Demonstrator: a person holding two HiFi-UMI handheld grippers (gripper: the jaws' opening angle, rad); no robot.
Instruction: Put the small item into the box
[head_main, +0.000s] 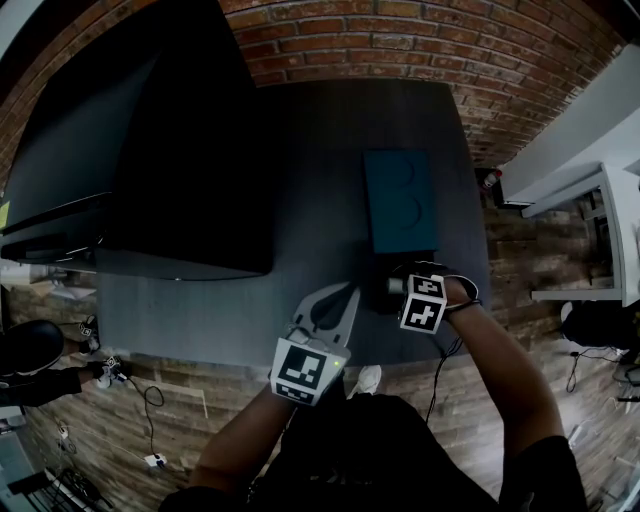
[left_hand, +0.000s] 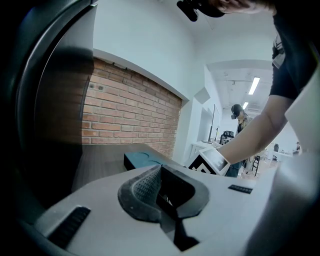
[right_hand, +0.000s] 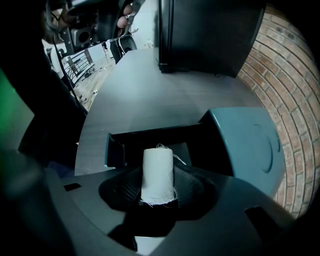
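Observation:
A small white roll of cloth stands upright between the jaws of my right gripper, which is shut on it. Just beyond the roll lies the open teal box with a dark inside, its lid swung out to the right. In the head view the right gripper sits at the near end of the box lid. My left gripper hovers to the left of it, shut with nothing in it. The left gripper view shows the box ahead.
A big black object fills the left half of the dark table. A brick wall runs along the table's far edge. The table's near edge is just below the grippers, with cables on the brick floor.

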